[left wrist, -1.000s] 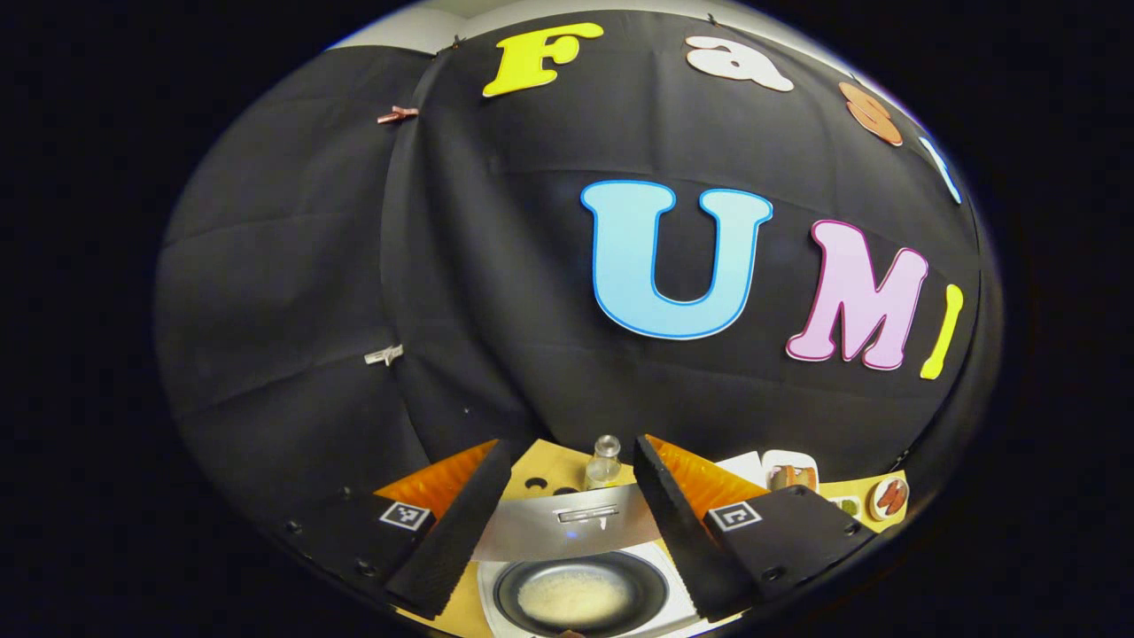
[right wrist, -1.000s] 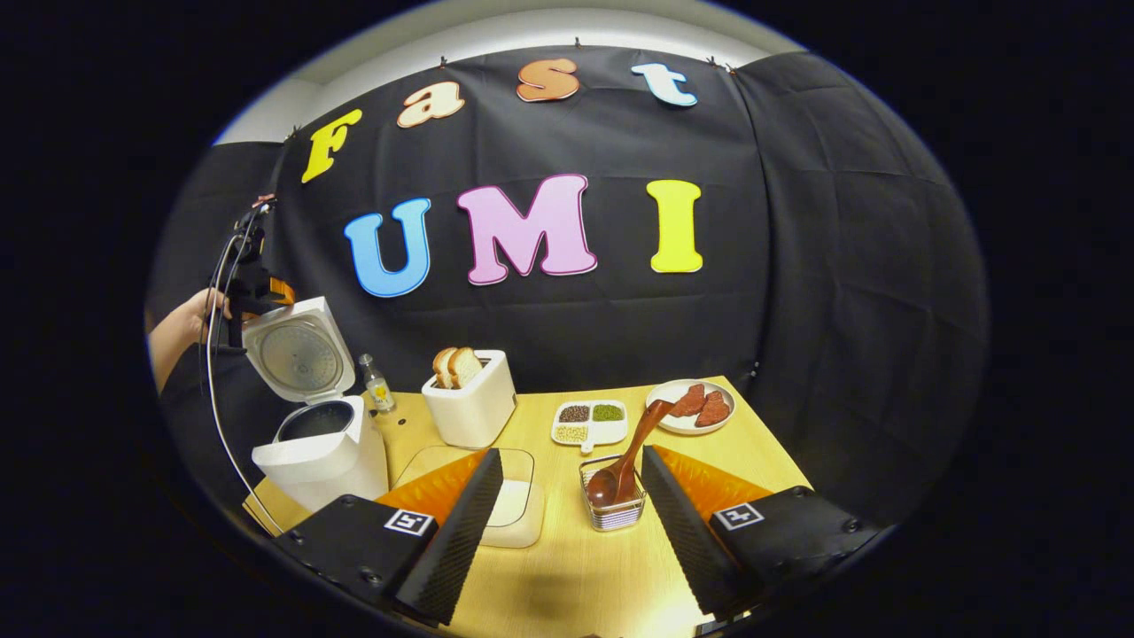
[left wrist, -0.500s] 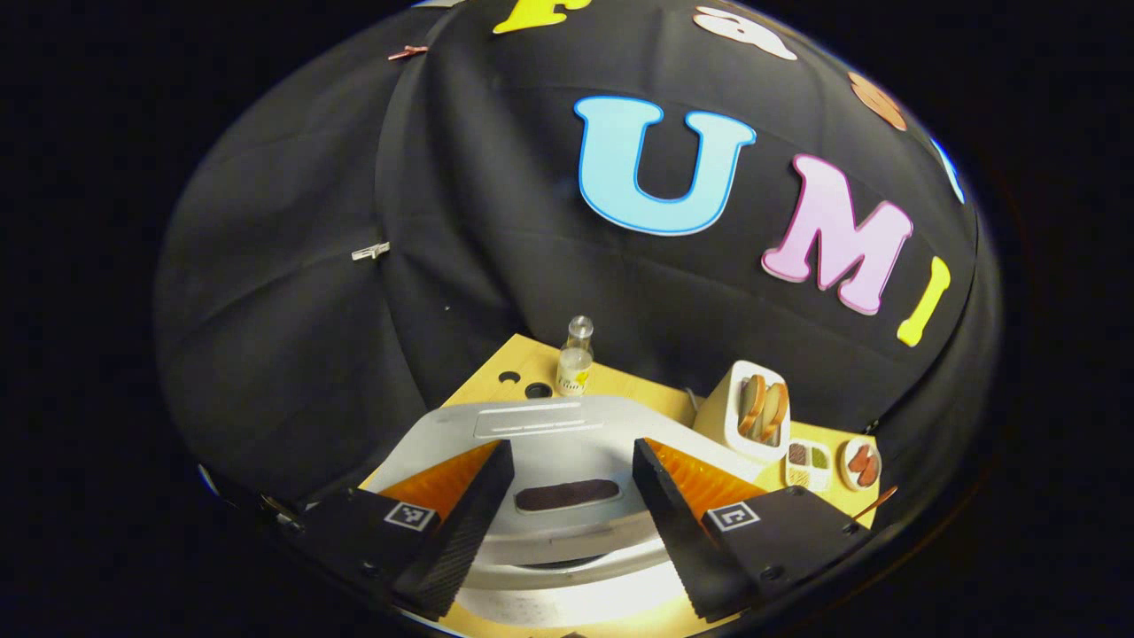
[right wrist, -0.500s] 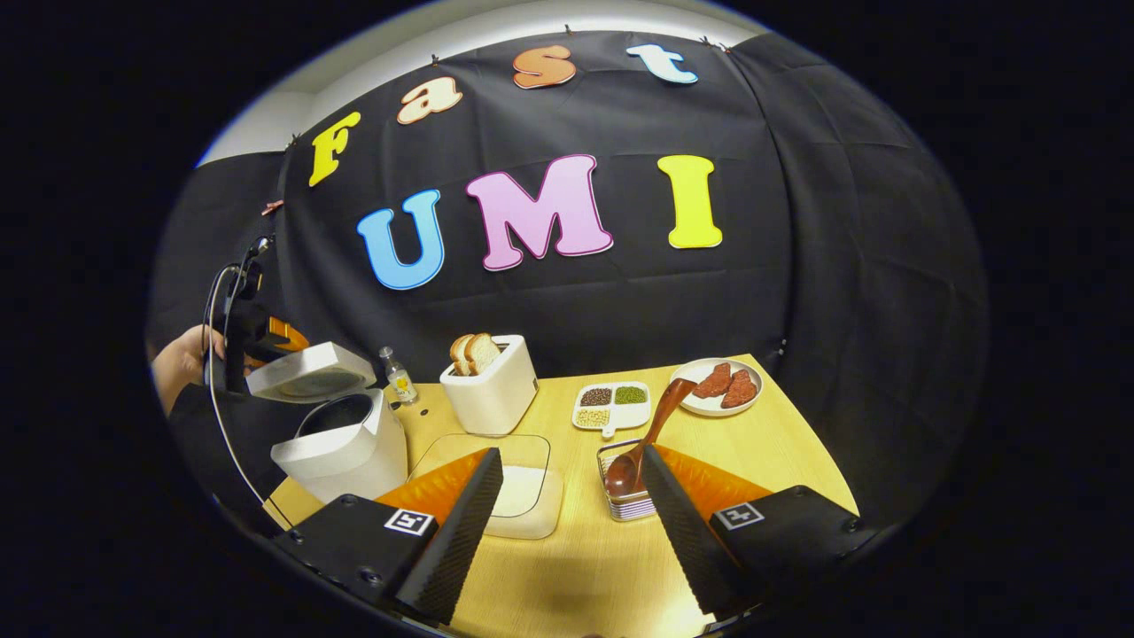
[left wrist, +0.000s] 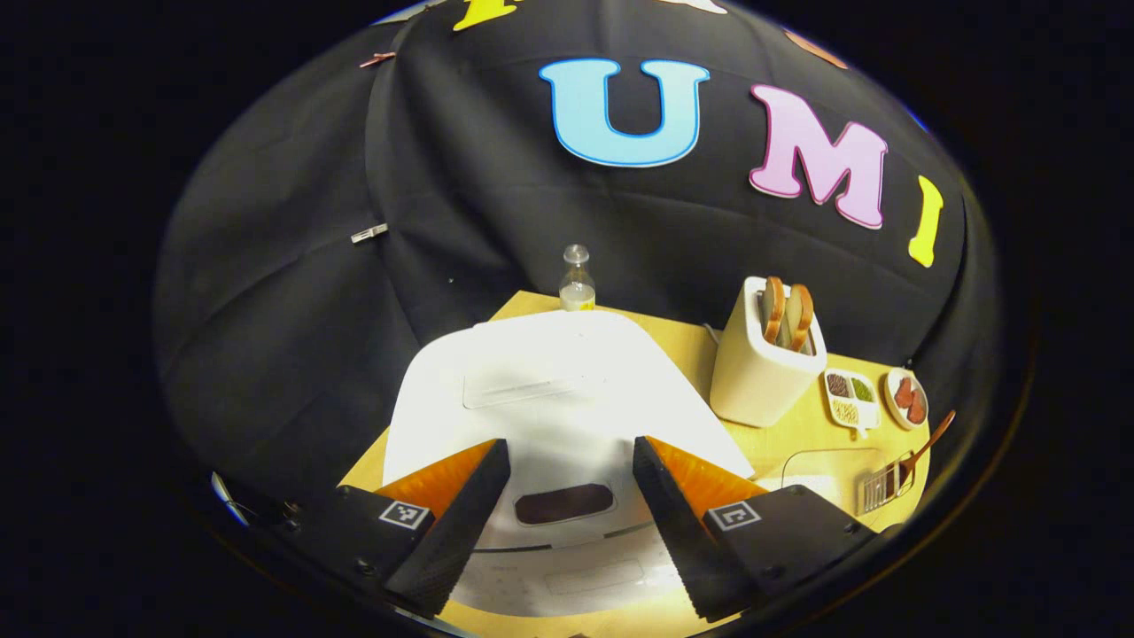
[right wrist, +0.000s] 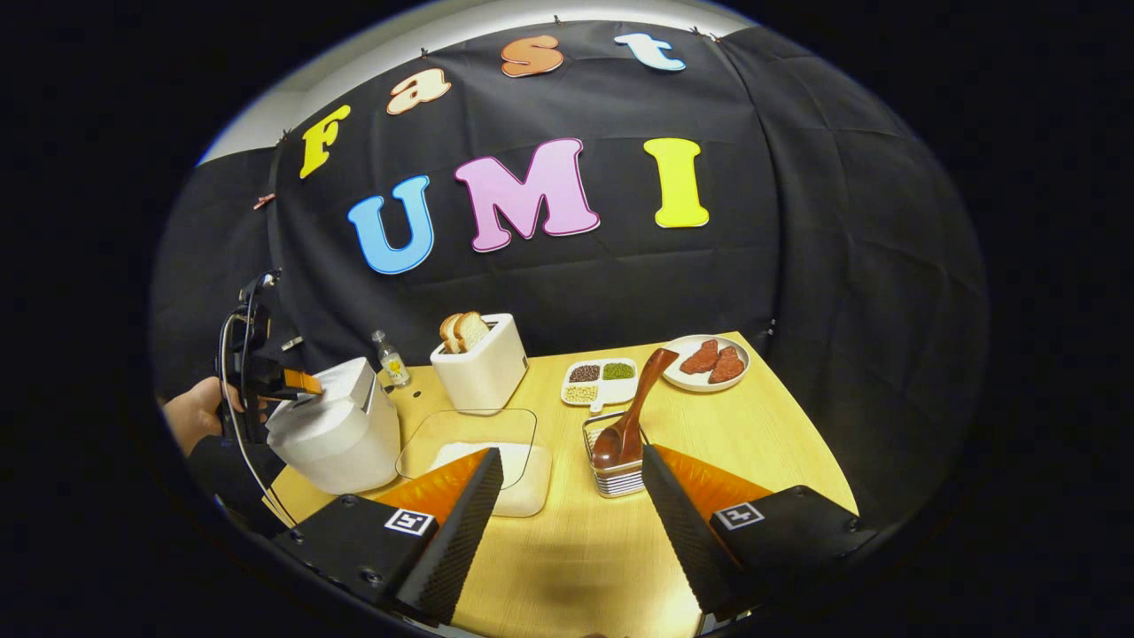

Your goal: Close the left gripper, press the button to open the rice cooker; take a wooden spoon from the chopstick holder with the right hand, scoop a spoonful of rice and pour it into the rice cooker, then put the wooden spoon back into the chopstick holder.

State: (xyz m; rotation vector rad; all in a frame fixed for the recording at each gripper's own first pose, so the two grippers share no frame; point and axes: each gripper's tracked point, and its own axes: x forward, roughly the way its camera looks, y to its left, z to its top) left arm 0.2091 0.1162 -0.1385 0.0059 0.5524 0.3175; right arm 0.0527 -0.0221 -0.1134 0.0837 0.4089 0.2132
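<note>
The white rice cooker stands with its lid down. My left gripper is open just above the lid, fingers either side of the dark front panel. In the right gripper view a hand holds that left gripper on top of the rice cooker. My right gripper hangs open over the table with nothing between its fingers. Just ahead of it the wooden spoon leans bowl down in the wire chopstick holder. A clear dish of rice lies left of the holder.
A white toaster with bread stands behind the rice dish, a small bottle next to the cooker. A divided dish of beans and a plate of meat slices sit at the back right of the wooden table.
The rice cooker's lid has gone from upright and open to fully down, with the left gripper following it down. The right gripper has drifted slightly; the spoon stays in the holder.
</note>
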